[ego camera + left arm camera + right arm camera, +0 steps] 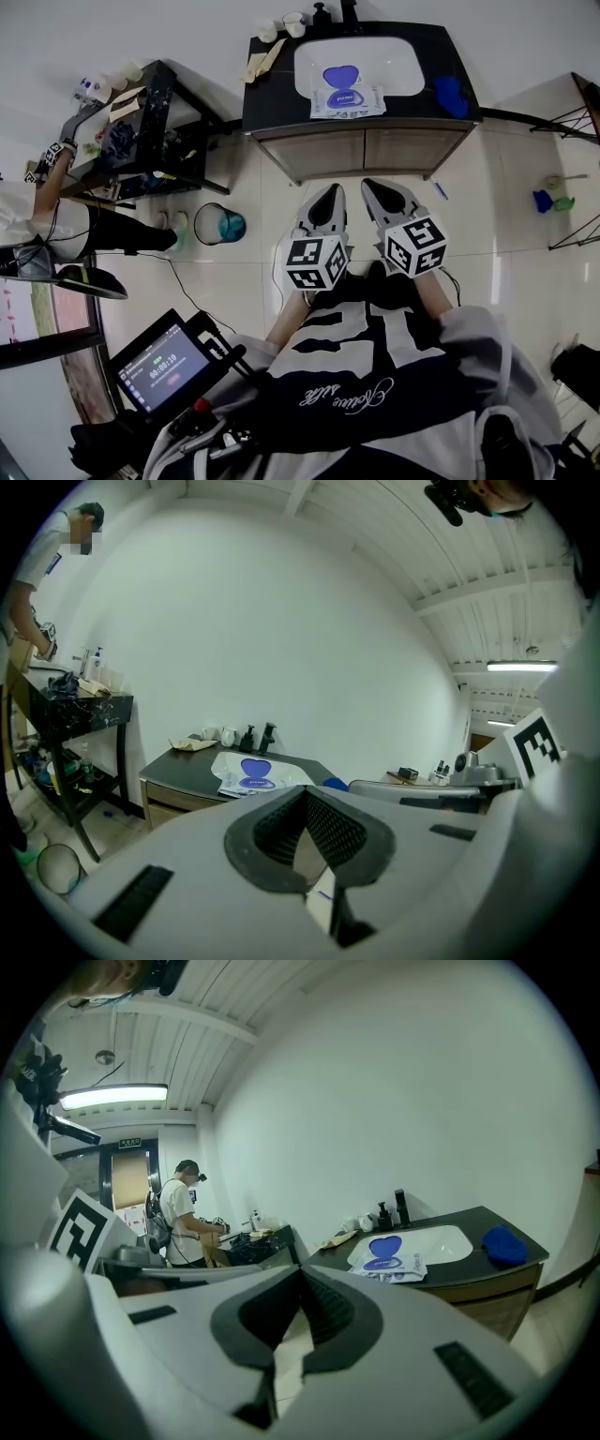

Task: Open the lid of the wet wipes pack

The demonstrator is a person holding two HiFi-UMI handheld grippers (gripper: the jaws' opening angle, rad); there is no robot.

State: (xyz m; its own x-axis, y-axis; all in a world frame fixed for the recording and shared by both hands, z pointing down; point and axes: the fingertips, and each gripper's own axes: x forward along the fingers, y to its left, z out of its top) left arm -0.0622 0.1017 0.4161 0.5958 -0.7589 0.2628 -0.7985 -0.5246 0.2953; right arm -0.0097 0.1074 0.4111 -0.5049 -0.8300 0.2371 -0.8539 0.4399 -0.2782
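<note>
At the front rim of the white basin lies the wet wipes pack, flat, printed face up, partly over the rim and partly on the dark counter. Its long axis runs parallel to the counter's front edge. A blue heart shape sits on the side toward the basin's centre, with a blue oval just in front of it. Which of the two is the lid cannot be told, and no flap is seen standing up.

Right of the basin, a blue cloth rests near the counter's right end, apart from the pack. Left of the basin the counter is bare up to a pale flat item. Behind the basin stand two cups and dark dispensers.

Well short of the basin, both grippers hang side by side over the floor before the cabinet doors, pointing at the counter. The left gripper has its jaws together at the tips with nothing between them. The right gripper is likewise closed and empty. Neither touches the pack.
</note>
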